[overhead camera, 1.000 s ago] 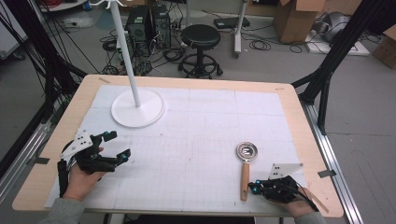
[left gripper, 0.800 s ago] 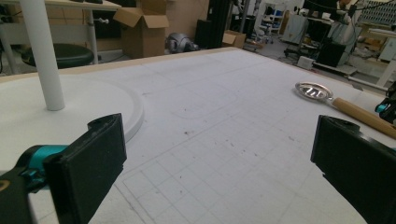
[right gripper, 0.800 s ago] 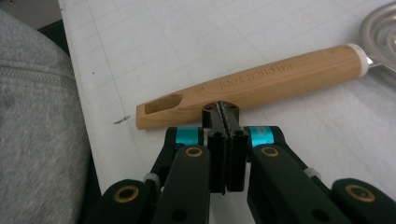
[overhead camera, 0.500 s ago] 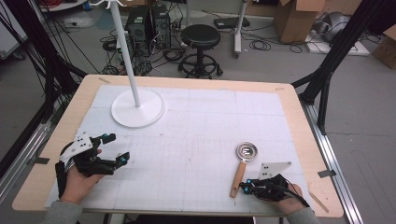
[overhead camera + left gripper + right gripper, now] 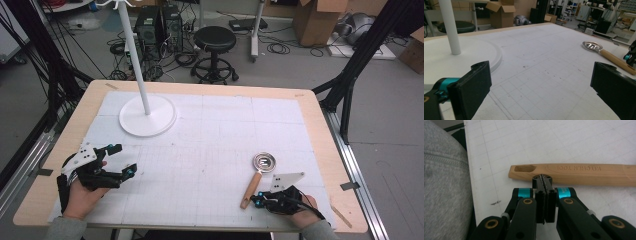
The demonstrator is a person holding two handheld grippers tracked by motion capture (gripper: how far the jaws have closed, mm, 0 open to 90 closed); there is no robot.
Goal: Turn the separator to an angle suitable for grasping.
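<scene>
Seen from above: a pale wooden bench (image 5: pixel 320 125) topped with a white gridded mat (image 5: pixel 210 150). Toward the near right, a small metal strainer with a wooden handle (image 5: pixel 255 182), lying flat, bowl pointing far, handle angled back toward the near edge. Just right of the handle's near end, the right hand-held gripper (image 5: pixel 256 200), jaws pressed together with nothing between them, tips right up against the side of the handle; in the right gripper view, closed tips (image 5: pixel 542 180) meeting the handle close to its hanging hole, whether touching or a hair short hard to tell. At the near left, the left hand-held gripper (image 5: pixel 122 161), jaws spread wide apart and empty, held low over the mat, well apart from the strainer. In the left gripper view, strainer bowl (image 5: pixel 592 46) visible far off across the mat. At the far left, a white stand with a round base (image 5: pixel 147 116) and a tall pole, hooks near the top cut off by the frame edge. Judged progress: early stage. Strainer not yet lifted or gripped; nothing on the stand. Likely left to do: parting the right jaws, clamping the handle, lifting, and carrying it, perhaps toward the stand.
</scene>
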